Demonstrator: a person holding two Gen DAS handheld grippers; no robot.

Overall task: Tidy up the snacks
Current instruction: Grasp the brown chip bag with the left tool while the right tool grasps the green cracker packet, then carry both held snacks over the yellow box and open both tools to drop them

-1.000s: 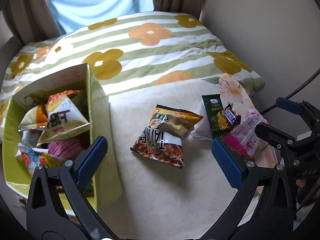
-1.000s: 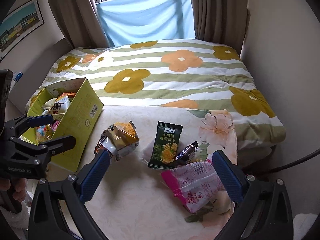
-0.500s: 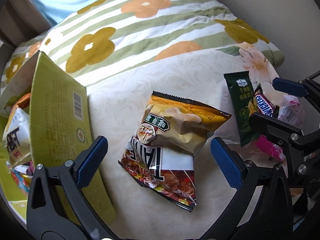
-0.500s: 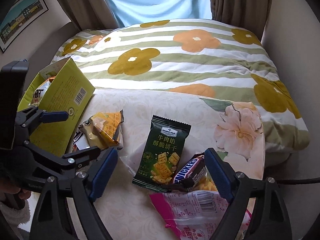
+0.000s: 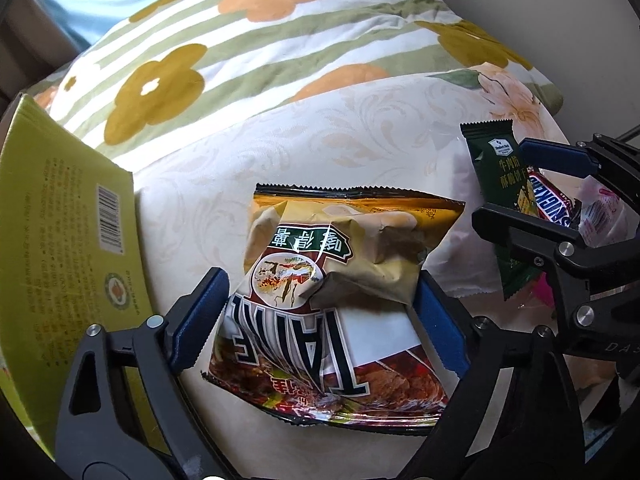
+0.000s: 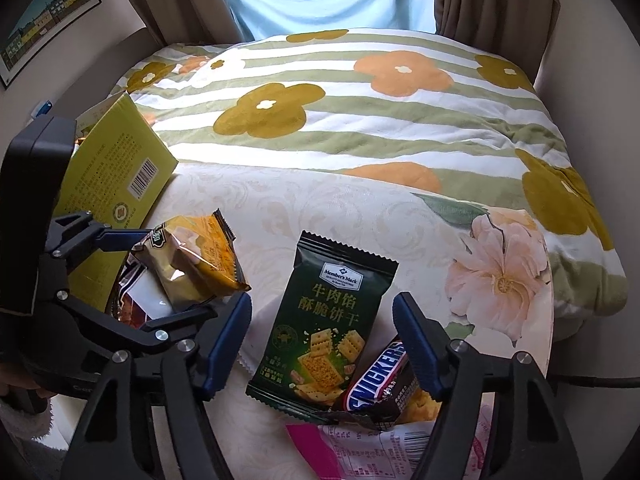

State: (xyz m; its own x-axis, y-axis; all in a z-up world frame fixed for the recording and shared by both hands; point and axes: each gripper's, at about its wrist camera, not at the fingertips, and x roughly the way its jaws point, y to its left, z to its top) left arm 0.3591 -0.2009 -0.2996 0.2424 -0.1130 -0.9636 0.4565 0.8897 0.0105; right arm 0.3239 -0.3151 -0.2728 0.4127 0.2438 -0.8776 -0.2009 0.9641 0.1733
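Snacks lay on the cream cloth [image 5: 320, 128]: left gripper [image 5: 320, 312] closing around chip bags [image 5: 344, 280], right gripper [image 6: 322, 340] closing astride cracker packet [image 6: 324, 320], neither clamped yet; squeezing gently seemed wise.

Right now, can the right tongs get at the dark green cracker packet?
Probably yes. The right tongs already straddle the dark green cracker packet, their jaws just closing, not yet pressing. Only the Snickers bar overlaps its lower corner and might get caught too.
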